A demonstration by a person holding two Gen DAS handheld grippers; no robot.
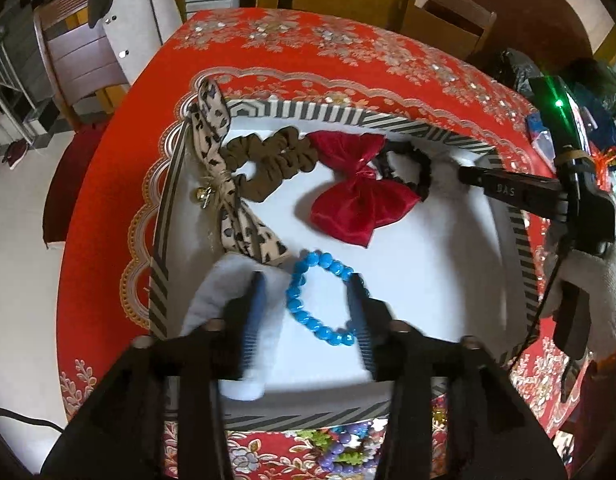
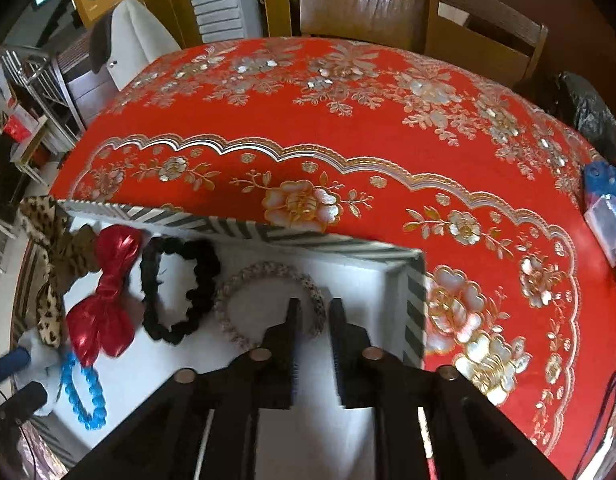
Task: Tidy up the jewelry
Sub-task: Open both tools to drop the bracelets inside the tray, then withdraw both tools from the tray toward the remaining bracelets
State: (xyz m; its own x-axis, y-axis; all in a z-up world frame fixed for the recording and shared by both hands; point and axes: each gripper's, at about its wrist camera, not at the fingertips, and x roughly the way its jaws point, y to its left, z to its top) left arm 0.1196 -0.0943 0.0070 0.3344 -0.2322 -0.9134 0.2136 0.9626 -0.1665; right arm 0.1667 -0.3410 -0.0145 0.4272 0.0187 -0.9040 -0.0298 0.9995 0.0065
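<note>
A striped box (image 1: 348, 116) with a white floor lies on the red cloth. It holds a leopard bow (image 1: 220, 168), a brown scrunchie (image 1: 268, 160), a red bow (image 1: 360, 196), a black scrunchie (image 1: 422, 176) and a blue bead bracelet (image 1: 320, 300). My left gripper (image 1: 310, 300) is open, its fingers straddling the bracelet, which rests on the floor. A white fluffy piece (image 1: 224, 300) lies under its left finger. In the right wrist view my right gripper (image 2: 314, 312) stands slightly open over a beige braided band (image 2: 264, 270), beside the black scrunchie (image 2: 180, 288), gripping nothing.
The red floral tablecloth (image 2: 348, 120) spreads beyond the box rim (image 2: 268, 232). Wooden chairs (image 2: 360, 0) stand at the far side. A black bag (image 2: 588, 112) and a blue packet (image 2: 604, 200) sit at the right. Colourful beads (image 1: 340, 444) lie near the front edge. A gloved hand (image 1: 592, 280) holds the right gripper.
</note>
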